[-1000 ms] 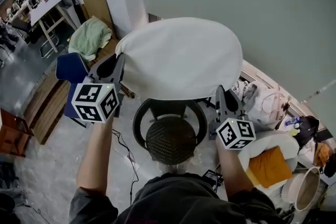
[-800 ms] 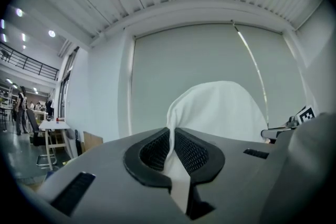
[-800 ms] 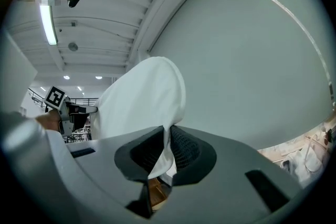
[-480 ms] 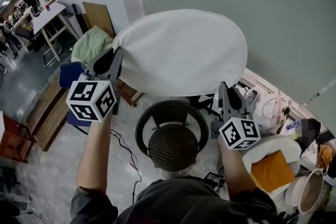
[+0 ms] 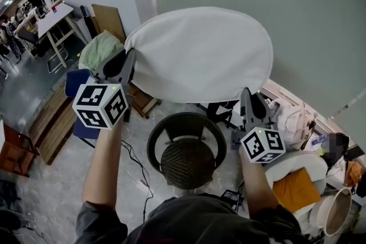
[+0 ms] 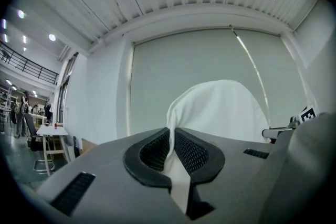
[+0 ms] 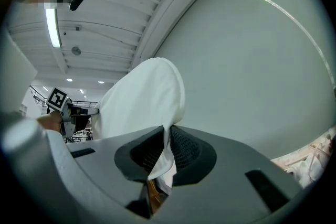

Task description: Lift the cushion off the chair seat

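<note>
A round white cushion (image 5: pixel 200 54) hangs in the air above a black chair with a woven round seat (image 5: pixel 187 164). My left gripper (image 5: pixel 127 63) is shut on the cushion's left edge, and my right gripper (image 5: pixel 251 97) is shut on its lower right edge. In the left gripper view the white cushion (image 6: pixel 220 107) rises beyond the jaws with its fabric pinched between the black pads (image 6: pixel 191 152). The right gripper view shows the cushion (image 7: pixel 142 102) standing up from the jaws, a fold of cloth caught between the pads (image 7: pixel 184 149). The seat below is bare.
A blue chair (image 5: pixel 77 80) with a green cloth (image 5: pixel 98 50) stands at the left beside wooden boards (image 5: pixel 48 117). A white tub holding an orange cushion (image 5: pixel 296 187) and bags (image 5: pixel 289 117) sit at the right. A grey-green wall (image 5: pixel 274 3) lies behind. Cables (image 5: pixel 137 171) run over the floor.
Both grippers have risen with the cushion, which now hangs higher above the chair seat. The grips on both edges are unchanged.
</note>
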`<state>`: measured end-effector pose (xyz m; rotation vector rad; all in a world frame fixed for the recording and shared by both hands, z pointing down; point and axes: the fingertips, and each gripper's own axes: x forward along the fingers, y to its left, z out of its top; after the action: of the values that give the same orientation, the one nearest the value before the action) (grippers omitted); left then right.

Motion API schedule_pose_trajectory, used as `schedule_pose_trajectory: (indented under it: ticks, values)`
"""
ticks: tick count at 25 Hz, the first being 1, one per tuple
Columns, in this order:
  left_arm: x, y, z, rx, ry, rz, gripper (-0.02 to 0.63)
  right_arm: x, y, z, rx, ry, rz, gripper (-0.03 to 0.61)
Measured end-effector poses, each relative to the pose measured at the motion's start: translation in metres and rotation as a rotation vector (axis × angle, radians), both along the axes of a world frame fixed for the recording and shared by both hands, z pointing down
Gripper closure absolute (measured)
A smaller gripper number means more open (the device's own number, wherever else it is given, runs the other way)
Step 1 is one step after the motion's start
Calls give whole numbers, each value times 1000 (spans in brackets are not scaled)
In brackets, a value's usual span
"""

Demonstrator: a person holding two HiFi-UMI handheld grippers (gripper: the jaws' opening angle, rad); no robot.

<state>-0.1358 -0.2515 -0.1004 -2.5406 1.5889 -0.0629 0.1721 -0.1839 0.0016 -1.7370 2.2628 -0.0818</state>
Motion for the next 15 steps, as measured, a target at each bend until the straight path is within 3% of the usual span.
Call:
schedule_pose_trajectory:
  ticks: [15]
  values:
    - [3,-1,-2,-2,-7,-13,578,4,-2,-4,0,6,-6,538]
